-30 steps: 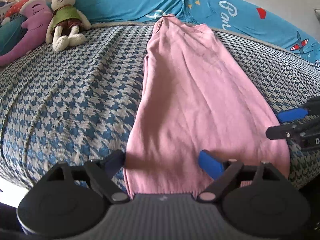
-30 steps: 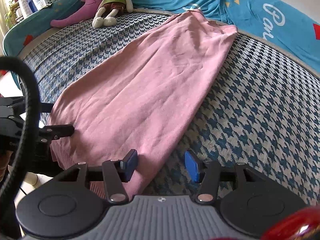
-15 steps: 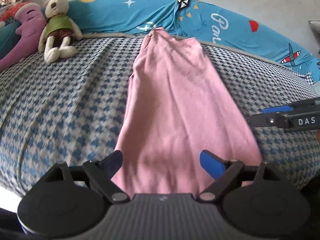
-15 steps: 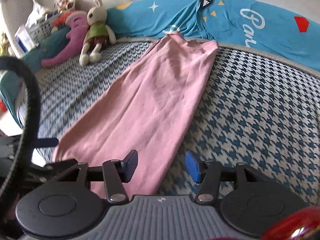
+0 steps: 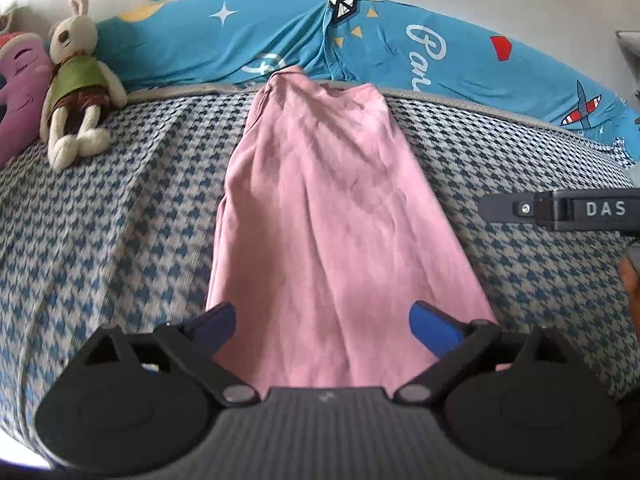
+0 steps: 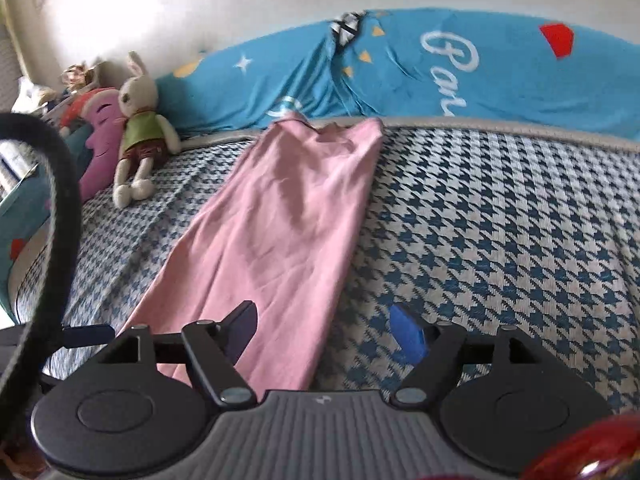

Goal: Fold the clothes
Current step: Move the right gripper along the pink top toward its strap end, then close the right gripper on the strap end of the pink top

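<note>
Pink garment [image 5: 320, 216], folded into one long narrow strip, lies flat on the blue-and-white houndstooth bed cover [image 5: 120, 216], running from the near edge of the bed to the far edge, where its narrow end meets a grey piping line and a bright blue printed quilt [image 5: 440, 40] bunched along the wall. In the left wrist view the left gripper [image 5: 324, 326] hovers over the near end of the strip with its jaws opening and already wide; the pink cloth shows in the gap between the blue pads, but they do not press on it. In the right wrist view the right gripper [image 6: 326, 330] hangs over the strip's near right edge, its jaws also opening and set fairly wide, one pad over the cloth and the other over the bare cover, gripping nothing. Part of the right gripper, a dark bar lettered DAS, juts in at the right of the left wrist view. At the far left of the bed a stuffed rabbit [image 5: 76, 80] in a green top lies beside a purple plush toy [image 5: 18, 88]. A black cable [image 6: 56, 200] loops through the left side of the right wrist view.
</note>
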A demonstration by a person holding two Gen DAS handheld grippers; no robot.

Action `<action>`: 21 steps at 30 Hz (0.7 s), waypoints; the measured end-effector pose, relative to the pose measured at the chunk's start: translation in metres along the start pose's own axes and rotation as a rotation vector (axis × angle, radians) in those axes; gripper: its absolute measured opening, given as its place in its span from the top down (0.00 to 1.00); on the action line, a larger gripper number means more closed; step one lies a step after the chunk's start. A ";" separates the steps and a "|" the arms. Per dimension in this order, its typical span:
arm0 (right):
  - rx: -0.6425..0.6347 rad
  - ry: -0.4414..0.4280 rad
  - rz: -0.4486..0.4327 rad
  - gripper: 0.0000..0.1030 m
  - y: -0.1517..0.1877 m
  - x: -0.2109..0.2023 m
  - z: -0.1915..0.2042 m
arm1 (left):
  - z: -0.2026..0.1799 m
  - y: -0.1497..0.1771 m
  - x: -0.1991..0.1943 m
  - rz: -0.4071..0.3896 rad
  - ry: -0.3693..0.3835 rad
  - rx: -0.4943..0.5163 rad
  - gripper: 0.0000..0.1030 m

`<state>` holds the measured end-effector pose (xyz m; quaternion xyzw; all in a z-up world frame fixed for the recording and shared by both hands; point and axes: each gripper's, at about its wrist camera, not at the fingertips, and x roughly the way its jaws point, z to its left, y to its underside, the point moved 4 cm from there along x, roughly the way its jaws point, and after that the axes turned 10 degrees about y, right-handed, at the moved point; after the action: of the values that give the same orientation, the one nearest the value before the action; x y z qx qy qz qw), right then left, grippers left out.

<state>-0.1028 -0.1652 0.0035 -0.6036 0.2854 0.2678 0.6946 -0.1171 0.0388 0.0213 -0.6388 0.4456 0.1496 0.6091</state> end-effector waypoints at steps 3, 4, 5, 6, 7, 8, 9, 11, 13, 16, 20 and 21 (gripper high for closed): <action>0.037 0.007 0.002 0.29 -0.011 0.008 -0.012 | 0.001 -0.012 0.009 0.001 -0.002 -0.007 0.05; 0.040 0.013 -0.003 0.29 -0.015 0.011 -0.014 | 0.002 -0.017 0.013 0.001 -0.003 -0.011 0.05; 0.034 0.025 -0.009 0.29 -0.019 0.012 -0.015 | 0.002 -0.021 0.016 -0.001 -0.006 -0.013 0.05; 0.030 0.036 -0.014 0.29 -0.022 0.014 -0.016 | 0.002 -0.025 0.019 -0.002 -0.010 -0.014 0.05; 0.029 0.044 -0.016 0.29 -0.025 0.017 -0.017 | 0.002 -0.030 0.022 -0.002 -0.013 -0.016 0.04; 0.031 0.049 -0.013 0.29 -0.027 0.020 -0.019 | 0.003 -0.033 0.025 0.000 -0.016 -0.016 0.04; 0.038 0.056 -0.010 0.30 -0.030 0.025 -0.020 | 0.004 -0.037 0.029 0.003 -0.021 -0.016 0.04; 0.054 0.069 -0.002 0.30 -0.036 0.033 -0.023 | 0.005 -0.044 0.036 0.007 -0.026 -0.020 0.04; 0.067 0.080 -0.003 0.36 -0.043 0.042 -0.025 | 0.008 -0.052 0.043 0.009 -0.029 -0.028 0.04; 0.069 0.103 -0.018 0.48 -0.057 0.055 -0.027 | 0.015 -0.065 0.052 0.006 -0.034 -0.041 0.02; 0.065 0.101 -0.035 0.67 -0.076 0.073 -0.024 | 0.027 -0.079 0.064 0.000 -0.051 -0.067 0.00; 0.065 0.099 -0.039 0.71 -0.081 0.078 -0.024 | 0.030 -0.081 0.068 -0.001 -0.051 -0.076 0.00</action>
<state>0.0073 -0.1974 0.0007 -0.5987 0.3164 0.2146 0.7039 -0.0075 0.0285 0.0177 -0.6578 0.4237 0.1822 0.5955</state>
